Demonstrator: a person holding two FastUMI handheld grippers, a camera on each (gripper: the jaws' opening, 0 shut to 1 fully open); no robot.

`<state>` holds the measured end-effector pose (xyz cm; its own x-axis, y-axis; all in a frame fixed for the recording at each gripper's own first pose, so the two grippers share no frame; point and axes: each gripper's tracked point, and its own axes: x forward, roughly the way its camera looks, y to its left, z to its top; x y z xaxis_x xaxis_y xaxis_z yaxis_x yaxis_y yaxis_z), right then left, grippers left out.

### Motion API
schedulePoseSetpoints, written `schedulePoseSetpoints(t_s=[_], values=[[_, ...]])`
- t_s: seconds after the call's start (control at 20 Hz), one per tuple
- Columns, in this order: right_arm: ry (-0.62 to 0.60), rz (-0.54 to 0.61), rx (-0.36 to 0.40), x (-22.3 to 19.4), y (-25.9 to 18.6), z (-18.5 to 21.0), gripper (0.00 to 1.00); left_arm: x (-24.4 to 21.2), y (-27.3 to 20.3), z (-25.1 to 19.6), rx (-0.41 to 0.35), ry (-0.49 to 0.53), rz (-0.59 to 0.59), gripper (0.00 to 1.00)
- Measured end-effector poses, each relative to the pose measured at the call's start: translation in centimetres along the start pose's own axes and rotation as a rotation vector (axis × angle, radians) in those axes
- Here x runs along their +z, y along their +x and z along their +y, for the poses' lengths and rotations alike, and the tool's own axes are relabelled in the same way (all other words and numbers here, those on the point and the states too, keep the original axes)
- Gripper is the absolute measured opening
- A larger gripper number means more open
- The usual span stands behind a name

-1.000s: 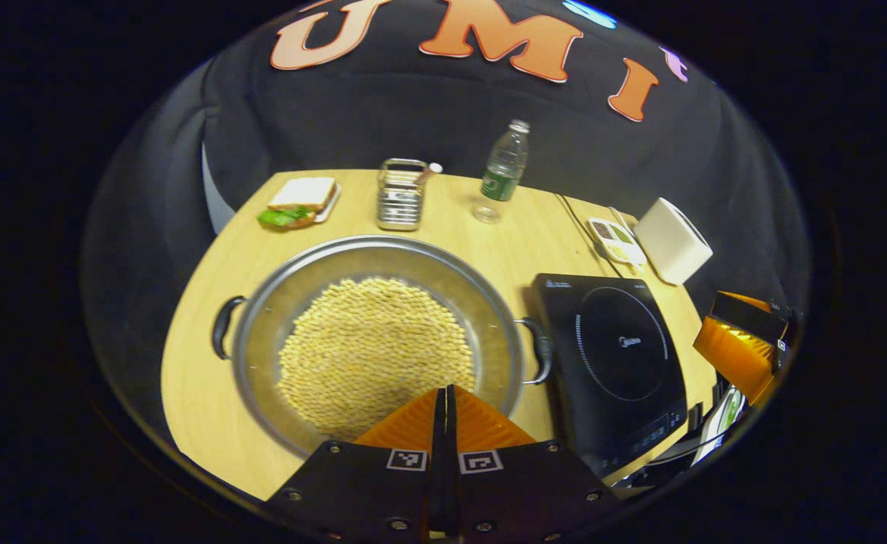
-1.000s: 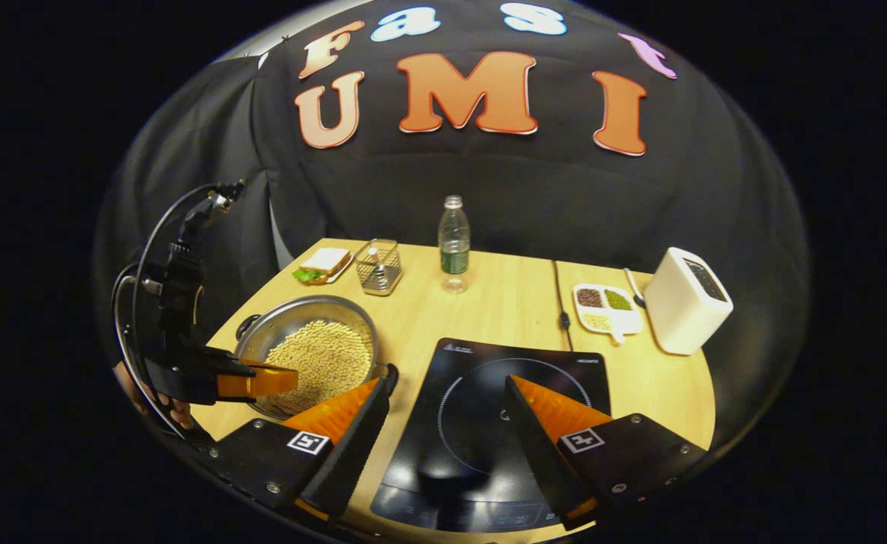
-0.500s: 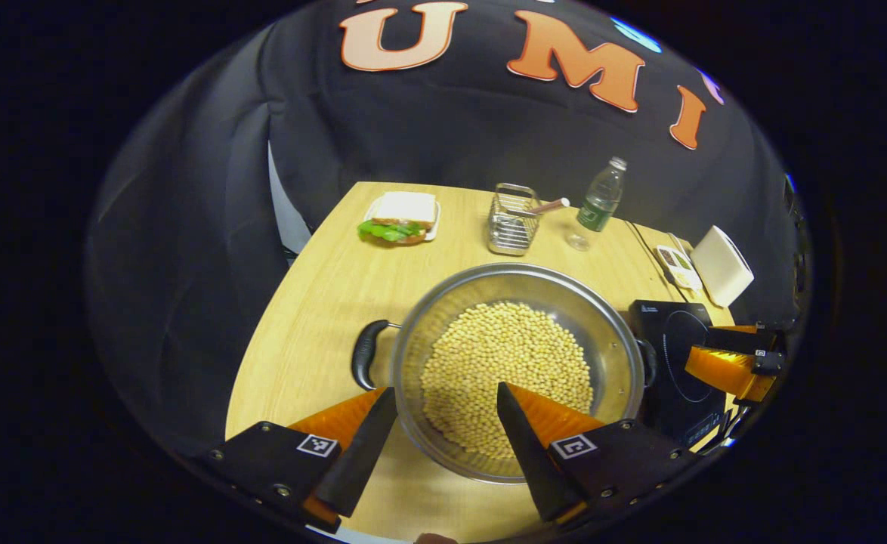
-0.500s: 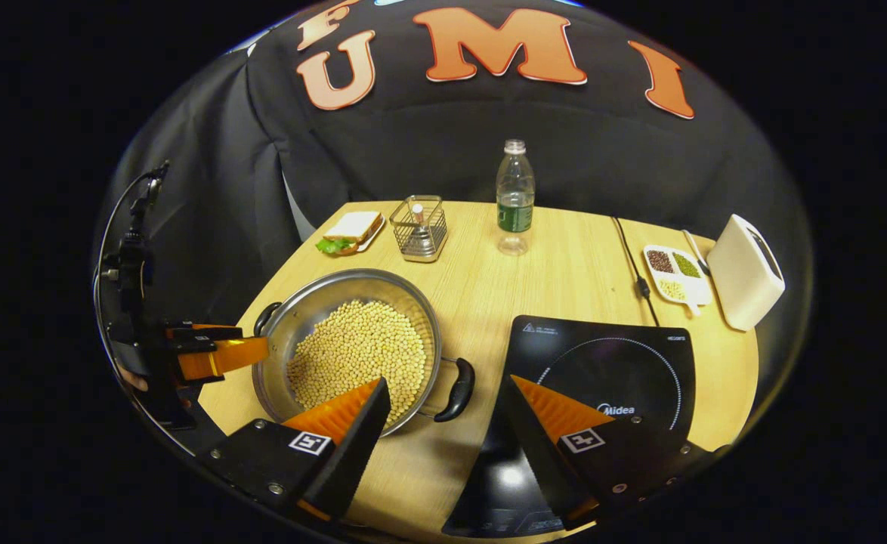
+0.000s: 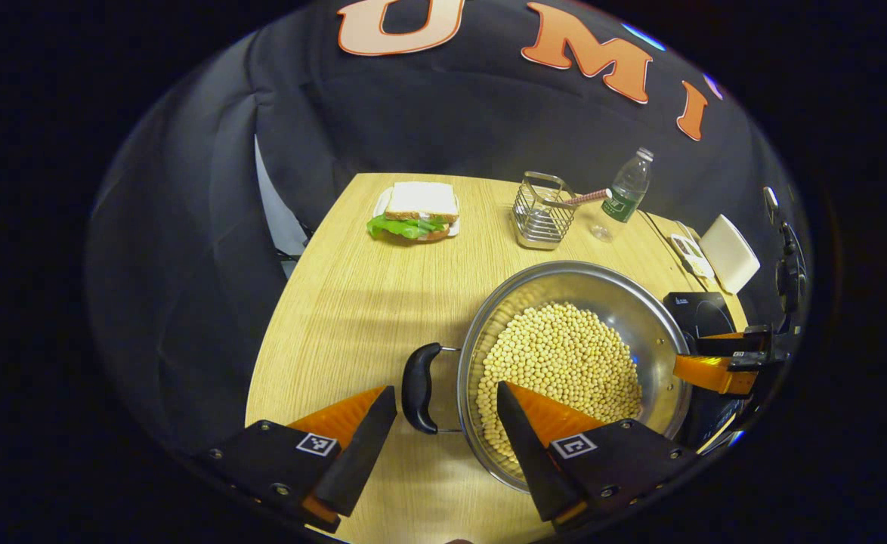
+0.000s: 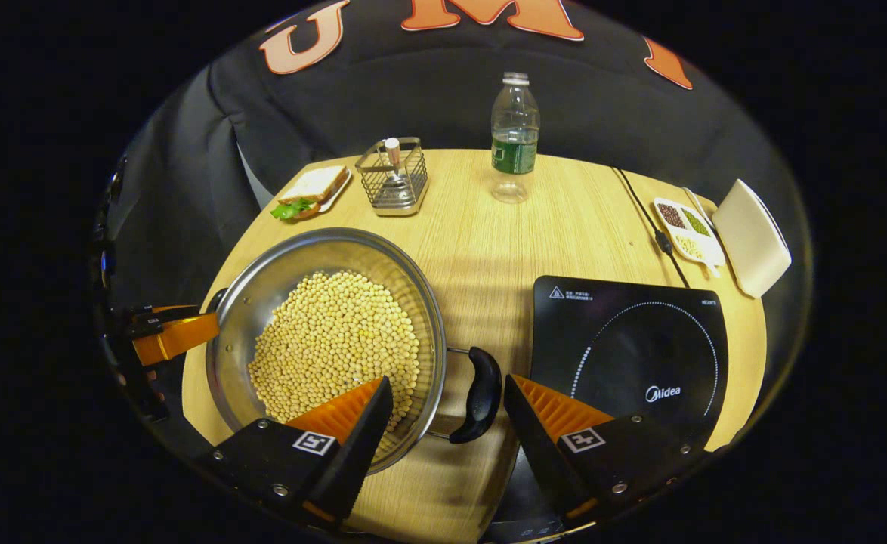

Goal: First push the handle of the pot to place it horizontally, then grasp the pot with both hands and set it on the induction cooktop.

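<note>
A wide steel pot (image 5: 564, 278) full of pale beans stands on the wooden table, left of the black induction cooktop (image 6: 632, 340). Its two black handles lie along the left-right line. In the left gripper view my left gripper (image 5: 445, 394) is open, with the pot's left handle (image 5: 418, 387) between its fingers and untouched. In the right gripper view the pot (image 6: 315, 253) has its right handle (image 6: 481, 393) between the open fingers of my right gripper (image 6: 447, 387), also untouched. Each view shows the other gripper at the pot's far side: the right gripper (image 5: 715, 370) and the left gripper (image 6: 175, 336).
Along the back of the table (image 5: 353, 302) stand a sandwich on a plate (image 6: 311, 193), a wire basket (image 6: 394, 177) and a water bottle (image 6: 514, 136). At the right are a cable (image 6: 651, 223), a divided dish of beans (image 6: 685, 230) and a white box (image 6: 749, 238).
My left gripper has opened and swung left to straddle the pot's left handle. The right gripper has come forward and down around the right handle. The pot has stayed in place.
</note>
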<state>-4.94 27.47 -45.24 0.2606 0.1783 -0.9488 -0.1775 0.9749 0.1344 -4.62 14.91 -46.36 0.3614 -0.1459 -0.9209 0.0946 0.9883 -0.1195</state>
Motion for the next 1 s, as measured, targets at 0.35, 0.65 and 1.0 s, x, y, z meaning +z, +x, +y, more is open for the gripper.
schedulePoseSetpoints(t_s=[0.35, 0.65, 1.0], values=[[0.011, 0.057, -0.061, -1.0, 2.6, -0.3, 0.86, -2.1, 3.7, 0.5, -0.051, 0.034, 0.071, 0.87], [0.052, 0.086, -0.075, -1.6, 4.0, -0.5, 0.76, -2.5, 5.2, -0.2, -0.087, 0.042, 0.073, 0.85], [0.097, 0.083, -0.048, -1.8, 4.3, -0.4, 0.76, -3.1, 6.1, -0.3, -0.098, 0.005, 0.057, 0.72]])
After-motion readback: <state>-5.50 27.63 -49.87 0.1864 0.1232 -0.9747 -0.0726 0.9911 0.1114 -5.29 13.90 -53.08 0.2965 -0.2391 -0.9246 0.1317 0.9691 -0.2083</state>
